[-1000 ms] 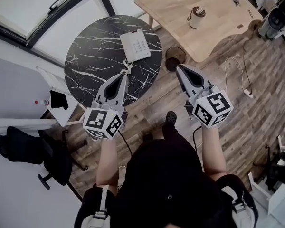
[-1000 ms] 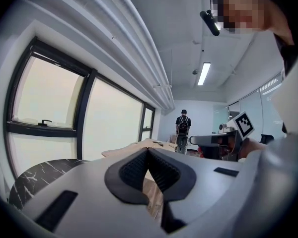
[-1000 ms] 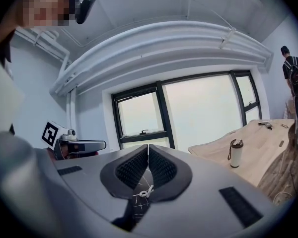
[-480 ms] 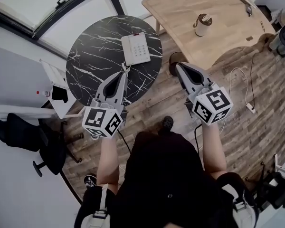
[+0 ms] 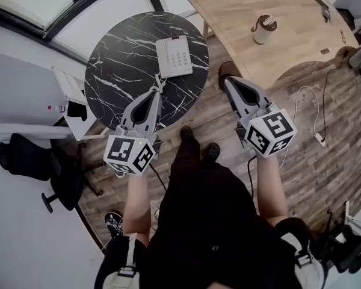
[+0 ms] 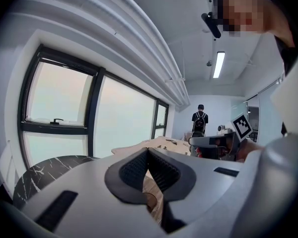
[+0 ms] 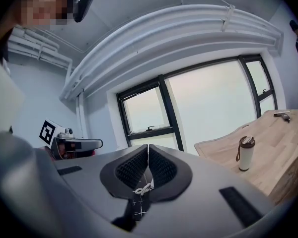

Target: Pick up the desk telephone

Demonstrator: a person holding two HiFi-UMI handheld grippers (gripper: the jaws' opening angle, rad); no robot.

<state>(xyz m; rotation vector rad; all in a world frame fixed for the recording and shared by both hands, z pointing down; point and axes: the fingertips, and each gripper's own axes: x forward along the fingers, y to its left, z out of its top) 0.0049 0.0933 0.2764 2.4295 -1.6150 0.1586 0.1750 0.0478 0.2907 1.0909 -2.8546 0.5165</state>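
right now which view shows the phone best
The head view: the white phone shows whole on the round black table. The left gripper view shows only the table's edge; the right gripper view, at most a scrap of curly cord, low down.

I'm in an office: swivel chair point(image 5: 24, 161), phone point(image 5: 177, 56) on round table point(image 5: 120, 65), wood table point(image 5: 240, 11), big windows point(image 6: 124, 118), strip light point(image 6: 219, 64), plank floor point(image 5: 313, 155).
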